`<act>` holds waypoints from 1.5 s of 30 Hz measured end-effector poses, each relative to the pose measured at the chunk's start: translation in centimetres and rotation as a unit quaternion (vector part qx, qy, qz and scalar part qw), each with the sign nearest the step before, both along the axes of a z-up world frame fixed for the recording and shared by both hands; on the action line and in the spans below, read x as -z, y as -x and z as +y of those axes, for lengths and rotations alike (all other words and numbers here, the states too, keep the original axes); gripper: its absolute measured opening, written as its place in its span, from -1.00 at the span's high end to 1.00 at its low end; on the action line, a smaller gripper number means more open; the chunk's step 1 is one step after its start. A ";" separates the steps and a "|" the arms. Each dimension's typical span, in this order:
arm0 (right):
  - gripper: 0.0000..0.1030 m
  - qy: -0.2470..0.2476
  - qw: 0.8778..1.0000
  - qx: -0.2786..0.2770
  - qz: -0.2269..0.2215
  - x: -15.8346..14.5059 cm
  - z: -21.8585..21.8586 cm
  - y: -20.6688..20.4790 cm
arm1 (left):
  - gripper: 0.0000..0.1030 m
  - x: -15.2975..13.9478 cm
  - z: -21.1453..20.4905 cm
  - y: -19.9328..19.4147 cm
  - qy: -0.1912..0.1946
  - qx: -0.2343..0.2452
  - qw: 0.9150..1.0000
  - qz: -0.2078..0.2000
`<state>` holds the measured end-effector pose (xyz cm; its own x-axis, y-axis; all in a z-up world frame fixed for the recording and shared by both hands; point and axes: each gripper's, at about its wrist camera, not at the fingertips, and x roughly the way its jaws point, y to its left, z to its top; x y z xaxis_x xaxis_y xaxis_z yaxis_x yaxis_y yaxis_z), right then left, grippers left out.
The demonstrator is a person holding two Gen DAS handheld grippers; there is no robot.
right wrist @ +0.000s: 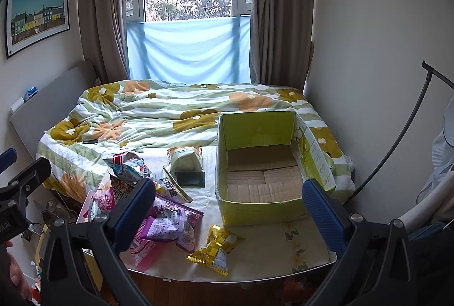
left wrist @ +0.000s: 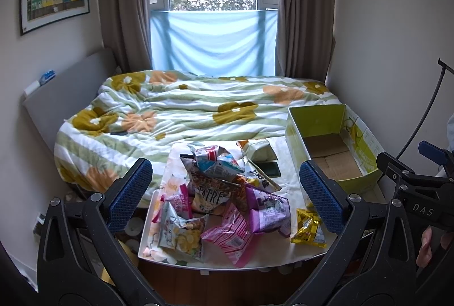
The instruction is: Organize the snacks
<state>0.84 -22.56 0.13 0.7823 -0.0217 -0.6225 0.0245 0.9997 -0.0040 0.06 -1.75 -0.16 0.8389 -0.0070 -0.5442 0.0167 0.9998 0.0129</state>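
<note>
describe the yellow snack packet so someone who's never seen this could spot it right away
Find the open green cardboard box on the table at the foot of the bed. Just in front of its near left corner, a shiny yellow snack packet lies alone on the tabletop. It sits apart from the heap of pink and purple bags further left.

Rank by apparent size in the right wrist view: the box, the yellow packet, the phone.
1. box, clearly the largest.
2. yellow packet.
3. phone.
The packet lies nearer the camera, so its lead over the phone is unsure.
</note>
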 end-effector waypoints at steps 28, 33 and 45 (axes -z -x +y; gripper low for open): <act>-0.99 -0.003 1.000 -0.016 0.014 0.7 1.4 -0.4 | -0.99 0.9 -0.1 -0.7 0.000 0.003 1.000 0.022; -0.99 -0.022 0.999 -0.018 0.047 3.0 1.5 -1.0 | -0.99 2.9 0.5 -1.6 0.003 0.012 0.998 0.056; -0.99 -0.040 0.988 -0.004 0.151 13.0 -0.2 -2.8 | -0.99 14.7 0.9 -3.6 0.013 0.059 0.984 0.167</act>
